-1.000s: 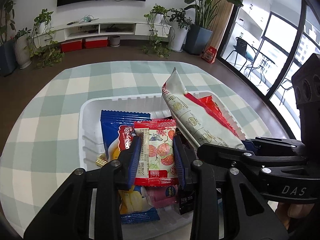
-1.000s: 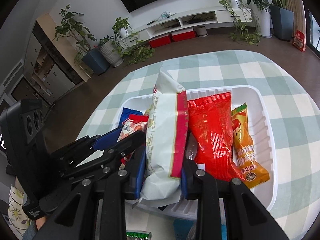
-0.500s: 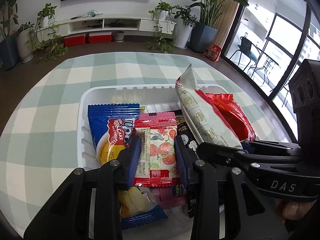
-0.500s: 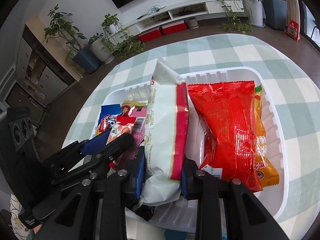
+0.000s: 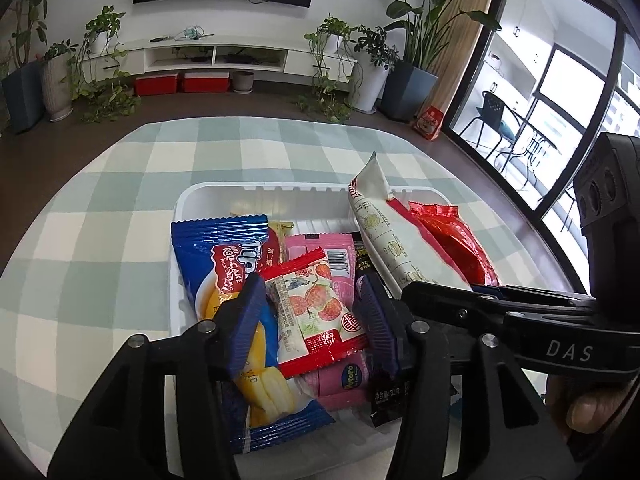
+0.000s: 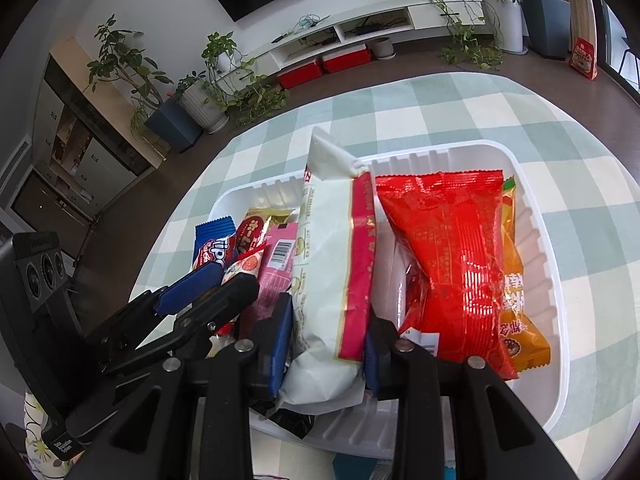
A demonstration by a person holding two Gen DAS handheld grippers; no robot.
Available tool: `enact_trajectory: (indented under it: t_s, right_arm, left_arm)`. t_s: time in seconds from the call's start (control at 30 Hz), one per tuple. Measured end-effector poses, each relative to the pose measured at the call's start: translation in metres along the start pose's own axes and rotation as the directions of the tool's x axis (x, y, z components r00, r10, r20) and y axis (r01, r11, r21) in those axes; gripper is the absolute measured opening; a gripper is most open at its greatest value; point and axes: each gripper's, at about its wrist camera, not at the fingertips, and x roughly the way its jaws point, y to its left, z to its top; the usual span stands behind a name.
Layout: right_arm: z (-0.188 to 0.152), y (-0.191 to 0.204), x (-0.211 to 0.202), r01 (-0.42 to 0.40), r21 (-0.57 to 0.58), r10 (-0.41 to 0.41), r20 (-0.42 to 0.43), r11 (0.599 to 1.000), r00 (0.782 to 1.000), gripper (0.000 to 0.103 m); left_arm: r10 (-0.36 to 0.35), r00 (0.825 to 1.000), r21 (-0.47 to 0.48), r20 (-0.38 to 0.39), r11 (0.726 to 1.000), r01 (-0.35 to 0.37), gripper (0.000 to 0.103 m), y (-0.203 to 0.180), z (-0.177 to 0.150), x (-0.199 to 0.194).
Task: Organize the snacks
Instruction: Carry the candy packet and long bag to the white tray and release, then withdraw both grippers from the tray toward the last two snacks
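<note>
A white plastic tray [image 5: 208, 190] on the checked tablecloth holds several snack packets. My left gripper [image 5: 312, 316] hangs over the tray's near left part and its jaws are opening. A red-and-white strawberry packet [image 5: 308, 300] lies tilted between them on the pile, and the pads do not press it. Under it are a blue roll-cake packet [image 5: 224, 256] and a pink packet [image 5: 344, 256]. My right gripper [image 6: 326, 344] holds a white packet with a red edge [image 6: 332, 248] standing on its side in the tray [image 6: 460, 148]. Its jaws are starting to open.
A big red bag [image 6: 452, 248] and an orange packet [image 6: 520, 300] fill the tray's right side. A small black packet [image 5: 384, 396] lies at the near edge. The two grippers sit close side by side. Checked cloth [image 5: 100, 240] surrounds the tray. Plants and a TV shelf stand beyond.
The left jaws have spread and the strawberry packet has tipped out of their grip onto the pile. The white packet in the right gripper has come lower into the tray.
</note>
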Motion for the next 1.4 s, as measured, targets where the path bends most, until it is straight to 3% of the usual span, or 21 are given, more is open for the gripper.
enact_trajectory:
  t_s: [0.13,0.27,0.4,0.5,0.63,0.83,1.0,1.23,1.4]
  right_arm:
    - [0.002,-0.001,-0.005,0.005,0.005,-0.005,0.023,1.0,1.0,0.039]
    - [0.001,-0.001,-0.009,0.007,0.011,-0.008,0.032,1.0,0.999,0.04]
    - [-0.001,0.001,-0.02,-0.01,0.015,0.009,0.05,1.0,0.999,0.045]
    - [-0.003,0.006,-0.038,-0.033,0.009,0.032,0.085,0.999,0.996,0.048]
    - [-0.009,0.013,-0.071,-0.051,-0.011,0.052,0.157,0.999,0.986,0.064]
    - [-0.031,0.009,-0.113,-0.074,-0.023,0.077,0.214,0.997,0.974,0.076]
    - [-0.074,-0.01,-0.138,-0.069,-0.013,0.07,0.246,0.998,0.967,0.083]
    - [-0.147,-0.048,-0.142,-0.064,0.093,0.042,0.214,0.994,0.976,0.084]
    - [-0.186,-0.051,-0.147,-0.042,0.103,0.015,0.246,0.994,0.969,0.084]
  left_arm:
    - [-0.004,1.0,-0.003,0.011,1.0,0.004,0.05,-0.002,-0.001,-0.005]
    - [-0.01,1.0,-0.005,0.029,1.0,0.01,0.063,-0.002,-0.003,-0.015]
    - [-0.014,0.998,-0.006,0.059,1.0,0.014,0.066,-0.006,-0.006,-0.032]
    - [-0.016,0.996,-0.005,0.088,1.0,0.017,0.081,-0.009,-0.008,-0.05]
    - [-0.02,0.995,-0.006,0.102,1.0,0.02,0.097,-0.016,-0.018,-0.07]
    - [0.01,0.995,0.013,0.097,1.0,-0.012,0.103,-0.031,-0.046,-0.097]
    - [0.073,0.993,0.013,0.088,0.997,-0.075,0.103,-0.041,-0.077,-0.116]
    - [0.109,0.994,-0.003,-0.013,0.994,-0.109,0.103,-0.058,-0.128,-0.116]
    - [0.164,0.977,-0.048,-0.136,0.984,-0.172,0.103,-0.067,-0.15,-0.098]
